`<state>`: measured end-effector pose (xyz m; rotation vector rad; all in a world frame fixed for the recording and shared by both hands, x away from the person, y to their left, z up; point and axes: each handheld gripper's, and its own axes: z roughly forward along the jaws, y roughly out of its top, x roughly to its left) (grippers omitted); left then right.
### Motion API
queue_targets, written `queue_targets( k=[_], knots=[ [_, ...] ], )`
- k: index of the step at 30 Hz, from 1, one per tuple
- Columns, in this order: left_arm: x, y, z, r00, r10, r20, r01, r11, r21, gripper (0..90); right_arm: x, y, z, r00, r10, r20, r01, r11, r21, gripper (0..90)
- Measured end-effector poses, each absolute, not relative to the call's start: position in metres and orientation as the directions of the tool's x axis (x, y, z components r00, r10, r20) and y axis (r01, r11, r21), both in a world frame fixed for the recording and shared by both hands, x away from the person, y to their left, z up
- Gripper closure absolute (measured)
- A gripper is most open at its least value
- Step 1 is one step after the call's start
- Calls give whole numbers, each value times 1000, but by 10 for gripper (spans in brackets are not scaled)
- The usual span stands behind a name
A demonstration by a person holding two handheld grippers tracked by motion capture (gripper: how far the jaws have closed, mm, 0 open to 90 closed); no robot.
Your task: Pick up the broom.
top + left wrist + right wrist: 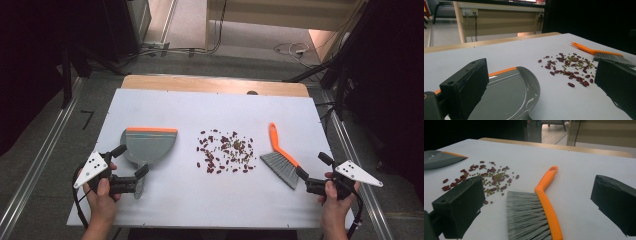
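A grey dustpan point(150, 145) with an orange front edge lies on the left of the white board. A scatter of red and green beans point(225, 152) lies in the middle. Right of it is an orange-handled brush point(280, 155) with grey bristles. My left gripper point(131, 160) stands open at the dustpan's near end, its jaws on either side of the pan point(506, 95). My right gripper point(314, 166) is open just behind the brush head. The brush point(546, 202) lies between its spread jaws without touching them, and the beans point(489, 177) are farther off to the left.
The white board point(175, 210) rests on a wooden table whose far edge point(215, 82) shows beyond it. Metal rails run along the floor on both sides. Cables lie on the floor past the table, and dark stands flank it.
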<state>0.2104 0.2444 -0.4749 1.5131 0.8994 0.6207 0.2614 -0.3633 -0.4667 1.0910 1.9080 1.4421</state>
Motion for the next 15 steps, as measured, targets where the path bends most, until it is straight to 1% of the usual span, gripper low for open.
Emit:
queue_targets(
  k=[2, 7, 11, 12, 15],
  knots=[
    [210, 245, -475, 559, 821, -116, 189, 10, 982, 0, 263, -362, -466, -562, 824, 77, 296, 113, 949, 0],
    [209, 246, -475, 560, 820, -118, 191, 11, 982, 0, 265, -357, -462, -556, 827, 85, 298, 103, 949, 0],
    [207, 246, -475, 561, 819, -120, 191, 13, 982, 0, 268, -353, -458, -546, 833, 88, 329, 116, 937, 0],
    [207, 246, -475, 562, 818, -121, 190, 14, 982, 0, 268, -352, -457, -546, 834, 79, 325, 123, 938, 31],
    [207, 245, -473, 557, 823, -115, 186, 11, 982, 0, 272, -348, -452, -560, 825, 79, 338, 140, 931, 35]
  ],
)
